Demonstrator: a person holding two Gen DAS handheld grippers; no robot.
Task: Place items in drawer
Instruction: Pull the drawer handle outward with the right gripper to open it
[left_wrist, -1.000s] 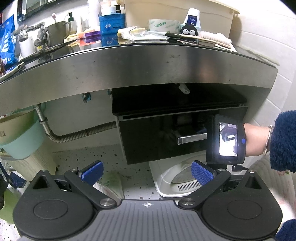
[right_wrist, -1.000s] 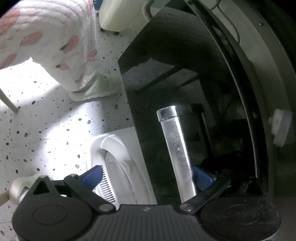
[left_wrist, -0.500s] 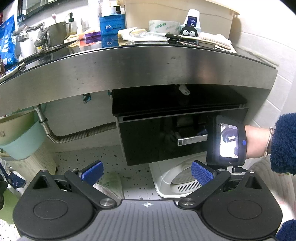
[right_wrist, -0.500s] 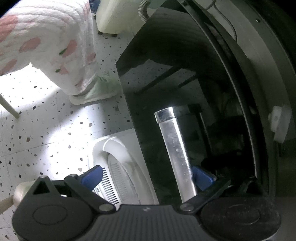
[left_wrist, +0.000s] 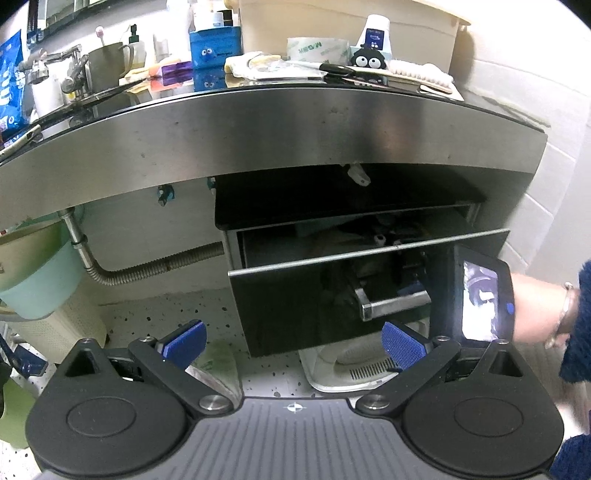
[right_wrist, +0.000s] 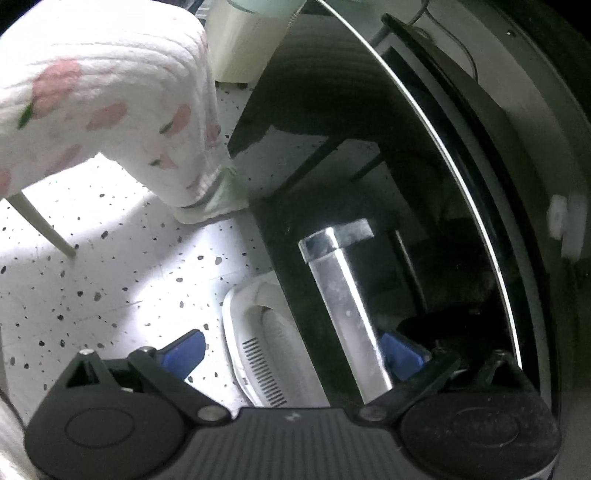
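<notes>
- Presently the right gripper (right_wrist: 295, 350) has its blue pads spread wide; one pad sits behind the drawer handle (right_wrist: 345, 310), the other in front, neither pressing it.
- Left gripper (left_wrist: 293, 338) hangs well back from the cabinet, fingers wide apart, holding nothing.
- Drawer (left_wrist: 314, 306), black-fronted, stands partly pulled out beneath the steel counter (left_wrist: 258, 133).
- Items for the drawer lie on the counter, among them a tape roll (left_wrist: 317, 50).

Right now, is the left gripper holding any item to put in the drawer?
No, the left gripper is open with nothing between its blue fingers, facing the partly open drawer.
</notes>
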